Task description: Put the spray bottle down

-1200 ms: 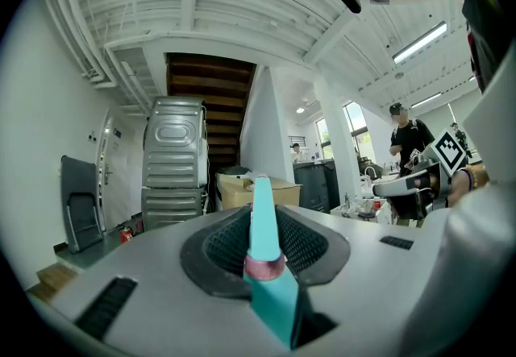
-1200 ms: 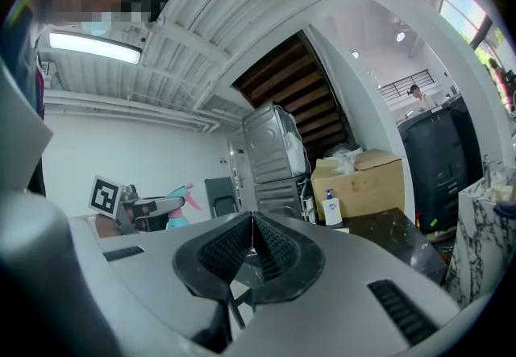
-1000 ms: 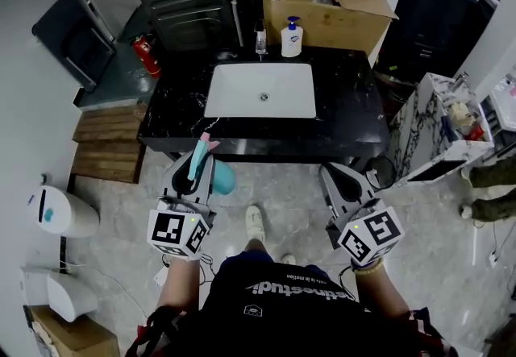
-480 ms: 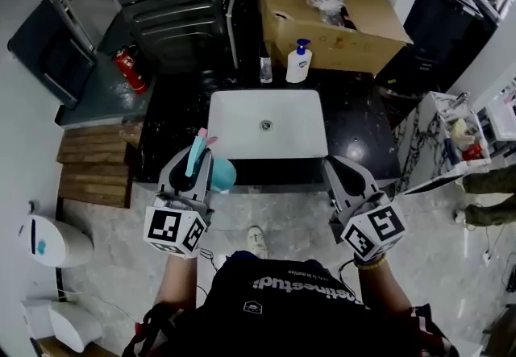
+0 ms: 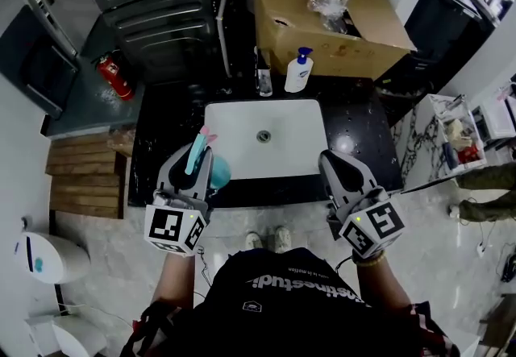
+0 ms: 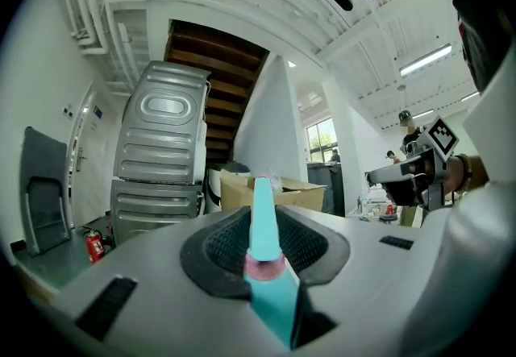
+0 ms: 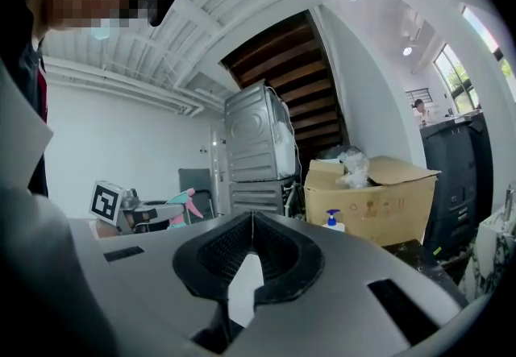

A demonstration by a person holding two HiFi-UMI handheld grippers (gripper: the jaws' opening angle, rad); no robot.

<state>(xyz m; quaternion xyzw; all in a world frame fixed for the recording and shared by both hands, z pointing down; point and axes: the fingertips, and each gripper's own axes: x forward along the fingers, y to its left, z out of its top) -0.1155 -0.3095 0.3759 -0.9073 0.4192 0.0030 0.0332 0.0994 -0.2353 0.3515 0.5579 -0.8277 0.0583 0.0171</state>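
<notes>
A teal spray bottle (image 5: 218,173) with a pink-tipped nozzle is clamped in my left gripper (image 5: 192,162). Its head sticks up and forward between the jaws, and its body hangs on the gripper's right side. In the left gripper view the teal trigger part (image 6: 264,228) fills the gap between the black pads. The gripper hovers over the front left edge of the black counter (image 5: 165,118). My right gripper (image 5: 332,163) is shut with nothing in it, over the counter's front right edge. In the right gripper view its pads (image 7: 278,246) meet at the tips.
A white sink basin (image 5: 264,138) sits in the middle of the counter. A tap (image 5: 263,77) and a soap pump bottle (image 5: 298,72) stand behind it. Beyond them are a cardboard box (image 5: 330,9) and grey metal units (image 5: 157,1). A red fire extinguisher (image 5: 114,78) lies at the left.
The person has walked up to the sink. Both grippers moved forward from above the floor to the counter's front edge. The spray bottle stays in the left gripper.
</notes>
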